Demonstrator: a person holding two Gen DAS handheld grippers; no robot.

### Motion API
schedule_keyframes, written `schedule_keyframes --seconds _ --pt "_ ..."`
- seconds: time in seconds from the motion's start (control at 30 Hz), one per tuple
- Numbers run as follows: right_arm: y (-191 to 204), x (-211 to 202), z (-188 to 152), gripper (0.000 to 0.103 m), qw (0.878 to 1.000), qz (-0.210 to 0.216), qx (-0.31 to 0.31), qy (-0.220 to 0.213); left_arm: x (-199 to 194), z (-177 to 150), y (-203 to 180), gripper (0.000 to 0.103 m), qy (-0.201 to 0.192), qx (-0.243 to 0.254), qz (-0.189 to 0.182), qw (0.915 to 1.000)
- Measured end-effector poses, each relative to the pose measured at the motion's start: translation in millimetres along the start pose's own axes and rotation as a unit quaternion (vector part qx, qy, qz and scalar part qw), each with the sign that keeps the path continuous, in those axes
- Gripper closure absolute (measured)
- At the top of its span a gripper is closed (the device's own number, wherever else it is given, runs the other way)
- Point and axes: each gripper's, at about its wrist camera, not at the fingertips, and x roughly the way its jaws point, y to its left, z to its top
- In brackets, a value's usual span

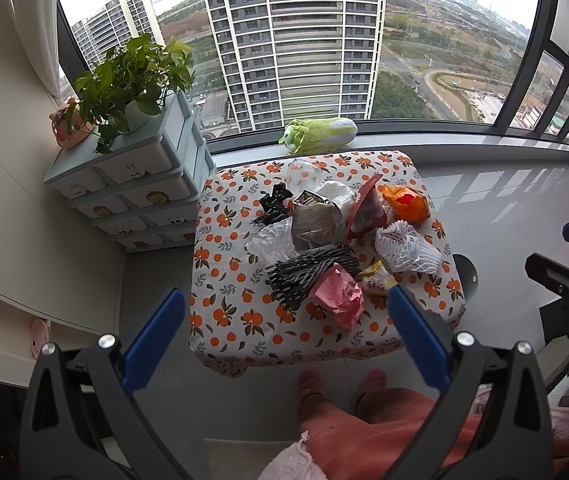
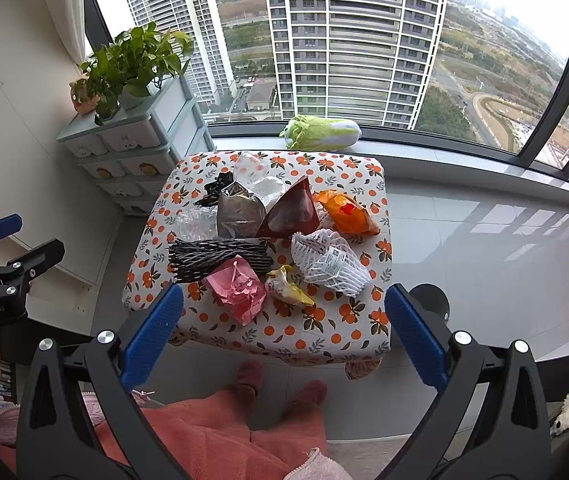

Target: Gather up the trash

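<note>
A pile of trash lies on a small table with an orange-print cloth (image 1: 224, 320) (image 2: 324, 332). It holds a crumpled pink bag (image 1: 340, 296) (image 2: 236, 288), black foam netting (image 1: 304, 274) (image 2: 212, 258), white foam netting (image 1: 404, 248) (image 2: 328, 260), a yellow wrapper (image 1: 376, 278) (image 2: 286, 288), a silver bag (image 1: 316, 220) (image 2: 240, 210), a dark red pouch (image 1: 368, 208) (image 2: 292, 212), an orange bag (image 1: 406, 202) (image 2: 344, 212) and clear plastic (image 1: 270, 242). My left gripper (image 1: 286, 312) and right gripper (image 2: 284, 310) are open, empty, held above the table's near edge.
A drawer unit (image 1: 144, 196) with a potted plant (image 1: 132, 76) stands left of the table. A cabbage plush (image 1: 318, 132) lies on the window sill. A round black lid (image 2: 430, 300) sits on the floor right of the table. The person's legs and slippers (image 2: 280, 392) are below.
</note>
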Motion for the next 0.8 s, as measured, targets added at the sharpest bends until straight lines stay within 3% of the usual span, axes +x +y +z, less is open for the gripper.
schedule_keyframes --seconds 0.8 --pt "0.9 -1.3 -0.5 0.006 1.0 -0.002 -0.001 -0.001 0.3 -5.2 -2.3 0.003 0.002 -0.001 -0.003 1.0"
